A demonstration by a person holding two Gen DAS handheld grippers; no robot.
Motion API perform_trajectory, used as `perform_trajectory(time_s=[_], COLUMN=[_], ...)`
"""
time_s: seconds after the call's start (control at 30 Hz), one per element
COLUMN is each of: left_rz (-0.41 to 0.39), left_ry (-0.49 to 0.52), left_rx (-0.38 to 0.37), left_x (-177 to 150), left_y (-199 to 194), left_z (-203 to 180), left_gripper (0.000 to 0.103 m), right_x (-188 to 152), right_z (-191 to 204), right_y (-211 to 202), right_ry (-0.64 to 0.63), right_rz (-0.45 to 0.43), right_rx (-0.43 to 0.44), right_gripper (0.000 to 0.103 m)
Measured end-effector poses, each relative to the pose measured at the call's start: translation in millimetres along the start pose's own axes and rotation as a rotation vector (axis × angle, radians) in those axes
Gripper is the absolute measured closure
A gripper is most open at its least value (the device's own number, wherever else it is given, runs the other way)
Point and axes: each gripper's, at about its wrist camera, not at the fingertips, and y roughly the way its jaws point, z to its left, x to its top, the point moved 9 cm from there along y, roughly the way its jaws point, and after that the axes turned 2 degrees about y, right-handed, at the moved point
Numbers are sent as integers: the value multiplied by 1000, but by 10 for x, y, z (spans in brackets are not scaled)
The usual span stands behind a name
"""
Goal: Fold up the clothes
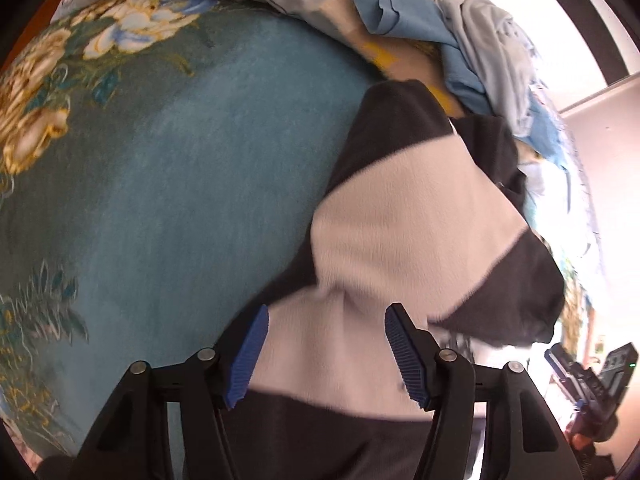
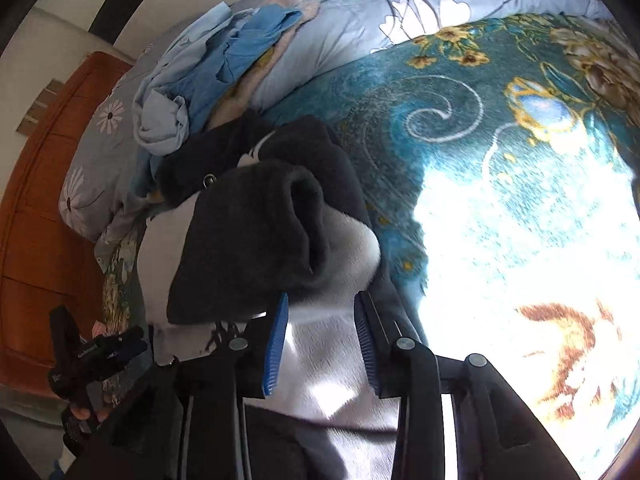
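Beneath your tools spreads a teal floral blanket point(image 1: 168, 184), covering the bed, with a pale grey-blue flowered quilt point(image 2: 344, 20) bunched along its far edge. A heap of light blue clothes point(image 1: 472, 40) sits on that quilt. In front of the heap, on the blanket, lies your black-and-white fleece garment point(image 1: 404, 232), partly doubled over, one dark sleeve opening gaping in the right view. Your left gripper point(image 1: 326, 354) has its blue pads spread wide over a white band. Your right gripper point(image 2: 322, 344) likewise stands spread, fleece between its fingers, not pinched.
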Motion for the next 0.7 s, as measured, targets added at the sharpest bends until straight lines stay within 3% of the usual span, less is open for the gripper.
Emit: perform_trajectory(time_s=[0.2, 0.4, 0.53, 0.7], left_rz=[56, 147, 254, 290], left_ry=[23, -39, -86, -145], left_rx=[13, -16, -95, -191], left_x=[-420, -869, -1194, -1423], left_y=[-129, -110, -11, -15], left_z=[308, 656, 736, 778], left_gripper=[38, 38, 37, 34], right_x=[-595, -1133, -1403, -1590], right_z=[-497, -836, -860, -782], right_y=[-264, -418, -392, -352], right_ry=[70, 163, 200, 183], right_rz=[53, 122, 172, 227], right_rx=[-54, -58, -9, 6], right_gripper=[67, 66, 66, 66])
